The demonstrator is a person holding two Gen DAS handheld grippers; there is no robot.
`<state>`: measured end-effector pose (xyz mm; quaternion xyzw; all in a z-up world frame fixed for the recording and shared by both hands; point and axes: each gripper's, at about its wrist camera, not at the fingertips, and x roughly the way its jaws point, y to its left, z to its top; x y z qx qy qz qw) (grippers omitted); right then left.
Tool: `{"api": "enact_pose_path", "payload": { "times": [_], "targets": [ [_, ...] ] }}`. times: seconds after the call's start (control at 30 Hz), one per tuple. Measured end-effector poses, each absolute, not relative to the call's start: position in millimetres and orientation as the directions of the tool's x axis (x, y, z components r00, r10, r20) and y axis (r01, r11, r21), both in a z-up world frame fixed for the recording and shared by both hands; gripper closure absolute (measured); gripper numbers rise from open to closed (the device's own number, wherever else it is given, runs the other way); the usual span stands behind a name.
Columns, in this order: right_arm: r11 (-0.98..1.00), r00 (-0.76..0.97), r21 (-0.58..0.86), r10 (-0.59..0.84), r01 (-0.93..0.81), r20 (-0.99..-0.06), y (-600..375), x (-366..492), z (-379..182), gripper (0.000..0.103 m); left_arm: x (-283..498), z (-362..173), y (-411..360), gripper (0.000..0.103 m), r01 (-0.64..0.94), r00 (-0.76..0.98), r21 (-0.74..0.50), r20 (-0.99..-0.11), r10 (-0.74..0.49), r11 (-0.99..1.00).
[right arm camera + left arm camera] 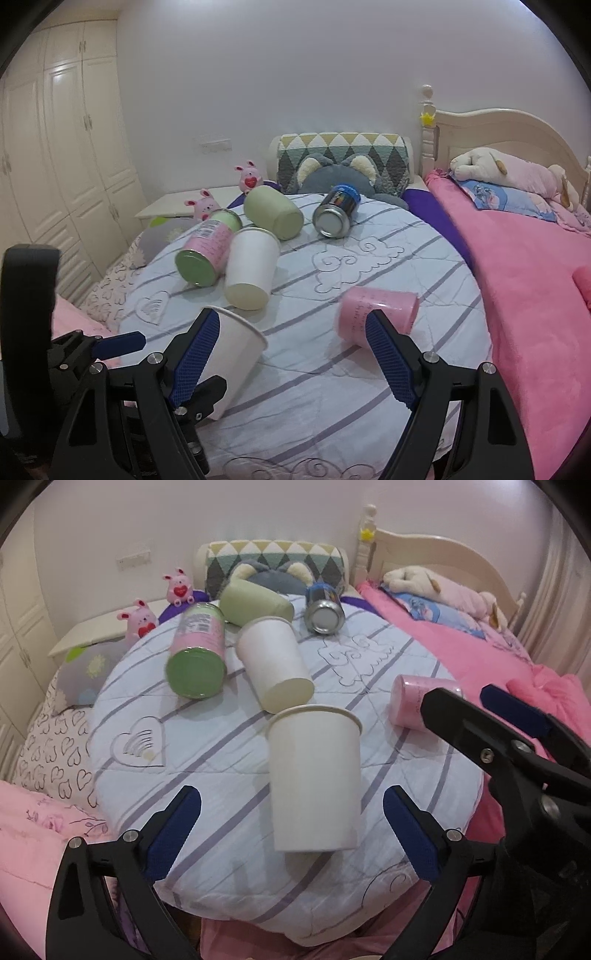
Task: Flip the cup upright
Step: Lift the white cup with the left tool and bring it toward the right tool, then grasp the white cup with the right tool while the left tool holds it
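A white paper cup (314,779) stands upright on the round striped cushion (207,760), between and just beyond the fingers of my open left gripper (291,812); nothing touches it. It also shows in the right wrist view (229,365). A second white paper cup (273,664) (251,273) lies on its side further back. A pink cup (376,314) (413,701) lies on its side just beyond my open, empty right gripper (291,328), which shows in the left wrist view (469,701).
A pink-and-green can (195,653), a pale green cup (255,603) and a blue can (325,609) lie on the cushion's far side. A pink bed (524,280) is at the right, plush toys (249,181) and a nightstand (177,206) behind, a wardrobe (59,147) at left.
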<state>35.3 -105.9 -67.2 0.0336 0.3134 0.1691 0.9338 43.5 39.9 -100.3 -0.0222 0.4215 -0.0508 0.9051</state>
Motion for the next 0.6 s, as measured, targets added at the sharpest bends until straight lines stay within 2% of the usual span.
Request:
{"api": "enact_pose_path", "payload": {
  "times": [0.33, 0.6],
  "targets": [
    [0.909, 0.677, 0.268, 0.417, -0.32, -0.606, -85, 34, -72, 0.02, 15, -87, 65, 0.003, 0.022, 0.708, -0.022, -0.705, -0.031, 1.0],
    [0.893, 0.618, 0.333, 0.451, -0.304, -0.644, -72, 38, -81, 0.02, 5, -88, 82, 0.003, 0.019, 0.719, -0.025, -0.695, -0.031, 1.0]
  ]
}}
